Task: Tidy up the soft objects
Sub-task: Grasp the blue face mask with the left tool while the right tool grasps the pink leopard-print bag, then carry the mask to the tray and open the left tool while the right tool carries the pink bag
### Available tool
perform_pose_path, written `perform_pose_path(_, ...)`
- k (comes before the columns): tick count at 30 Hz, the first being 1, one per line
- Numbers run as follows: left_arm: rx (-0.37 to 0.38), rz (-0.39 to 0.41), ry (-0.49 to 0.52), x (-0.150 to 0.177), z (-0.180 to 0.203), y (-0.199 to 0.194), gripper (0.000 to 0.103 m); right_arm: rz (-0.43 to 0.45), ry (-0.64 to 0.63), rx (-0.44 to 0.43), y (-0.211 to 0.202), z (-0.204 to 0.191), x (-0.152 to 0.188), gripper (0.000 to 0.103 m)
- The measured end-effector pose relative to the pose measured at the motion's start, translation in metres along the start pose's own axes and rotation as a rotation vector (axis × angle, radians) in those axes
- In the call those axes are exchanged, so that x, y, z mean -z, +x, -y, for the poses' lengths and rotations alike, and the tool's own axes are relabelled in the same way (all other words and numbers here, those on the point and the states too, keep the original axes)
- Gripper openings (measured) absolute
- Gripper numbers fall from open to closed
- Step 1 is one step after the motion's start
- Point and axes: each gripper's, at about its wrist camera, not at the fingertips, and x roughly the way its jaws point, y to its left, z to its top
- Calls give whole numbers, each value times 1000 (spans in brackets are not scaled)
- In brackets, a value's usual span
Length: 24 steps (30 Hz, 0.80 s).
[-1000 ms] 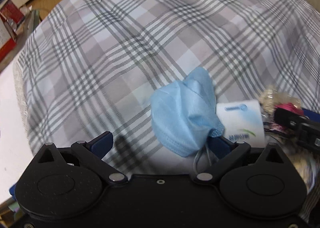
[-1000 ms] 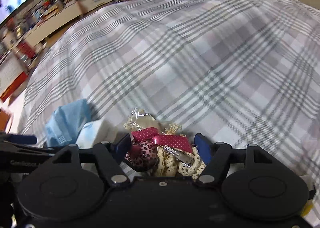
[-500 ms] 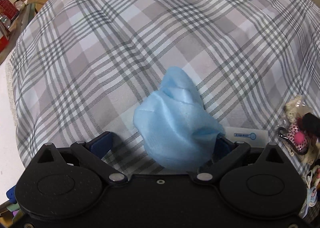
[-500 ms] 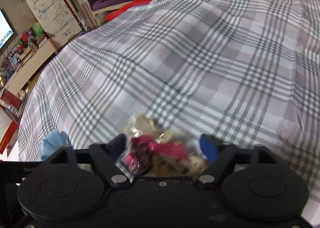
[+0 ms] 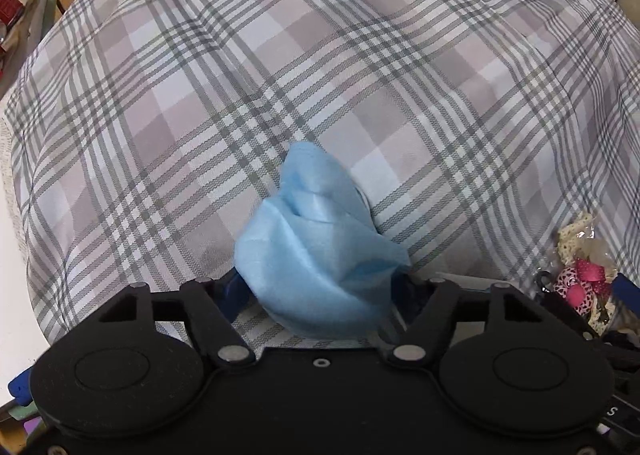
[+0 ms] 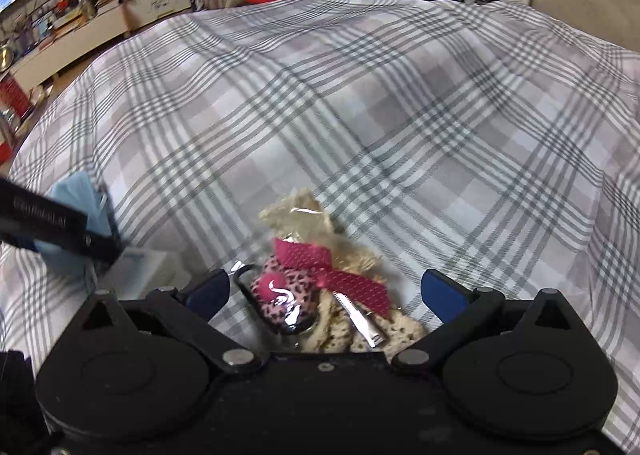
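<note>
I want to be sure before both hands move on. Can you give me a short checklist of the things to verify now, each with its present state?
1. Left gripper closed on the blue face mask: ok, its fingers have closed in against the mask.
2. Mask lifted free of the plaid bedspread: cannot tell, its bottom edge is hidden.
3. Right gripper gripping the packet of hair accessories: not ok, the fingers stand wide and do not touch it.
4. Packet centred between the right fingers: ok.
5. White package clear of the left gripper: cannot tell, the gripper partly covers it.
</note>
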Motion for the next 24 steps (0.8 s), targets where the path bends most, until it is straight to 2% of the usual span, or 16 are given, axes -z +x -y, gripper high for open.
perform_pose_path(3,-12,1,19,-2,0,3,63,4,-10,14,1,-2,1,99)
perform_pose_path(5,-18,4,31,1,5,3,61,-10,-15,6,3,-2,2,81)
perform_pose_path(9,8,0,25,11,7,-5,57,5,13,-26,-1,1,2,79)
perform_pose_path(14,29,17,51,26,13,-25,55,59,215,-62,-7,35,-5,79)
perform_pose_path(18,66,36,74,40,18,-44,54,65,348,-99,-4,54,-4,79)
perform_pose_path(24,84,59,103,64,13,-72,54,92,324,-69,-4,46,-3,79)
